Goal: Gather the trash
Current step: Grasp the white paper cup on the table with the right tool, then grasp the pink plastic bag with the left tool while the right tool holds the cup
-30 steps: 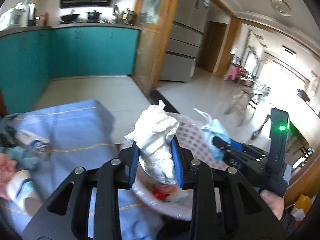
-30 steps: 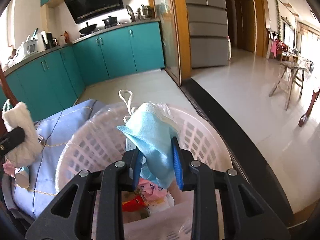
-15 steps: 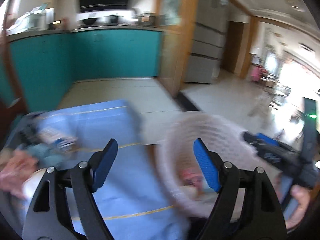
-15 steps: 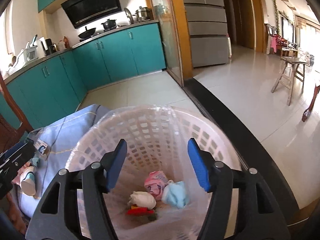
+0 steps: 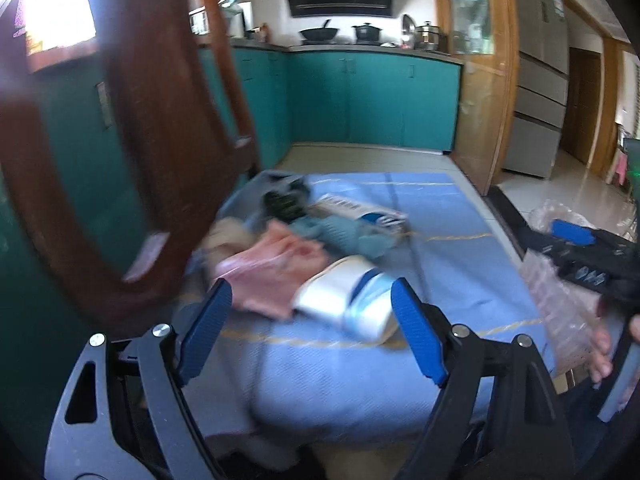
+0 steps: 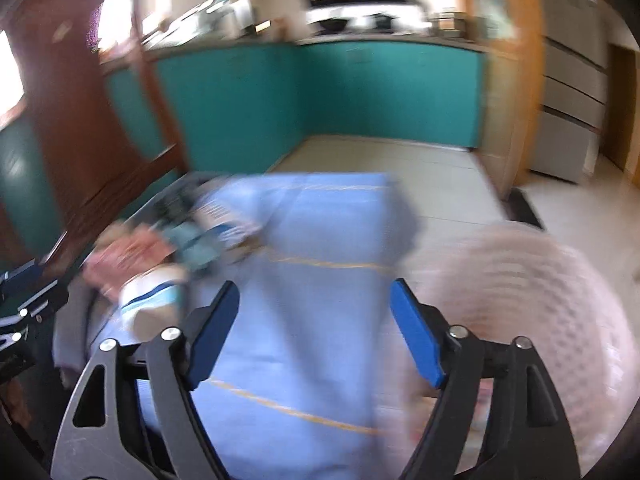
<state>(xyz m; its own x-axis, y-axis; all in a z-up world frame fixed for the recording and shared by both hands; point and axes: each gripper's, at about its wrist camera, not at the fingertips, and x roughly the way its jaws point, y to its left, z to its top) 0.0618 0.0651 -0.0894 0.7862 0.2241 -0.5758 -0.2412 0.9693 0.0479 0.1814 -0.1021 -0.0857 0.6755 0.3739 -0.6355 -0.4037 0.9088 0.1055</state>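
Observation:
Trash lies in a heap on the blue tablecloth (image 5: 440,248): a tipped white paper cup with a blue band (image 5: 348,300), crumpled pink wrapping (image 5: 272,272), a teal wad (image 5: 340,232) and a white printed packet (image 5: 360,210). My left gripper (image 5: 311,292) is open just short of the cup, holding nothing. My right gripper (image 6: 314,288) hangs over bare cloth, its jaws opening with nothing between them. The white mesh basket (image 6: 520,288) is at its right. The cup (image 6: 148,304) and pink wrapping (image 6: 120,256) are at its left.
A dark wooden chair back (image 5: 140,160) rises close on the left of the heap. The plastic-lined basket rim (image 5: 560,292) stands off the table's right edge, beside a person's hand (image 5: 600,356). Teal cabinets (image 5: 360,104) and tiled floor lie beyond.
Both grippers opened over the basket, dropping the white tissue and the blue mask into it. Both then swung left, from the basket toward the heap on the cloth.

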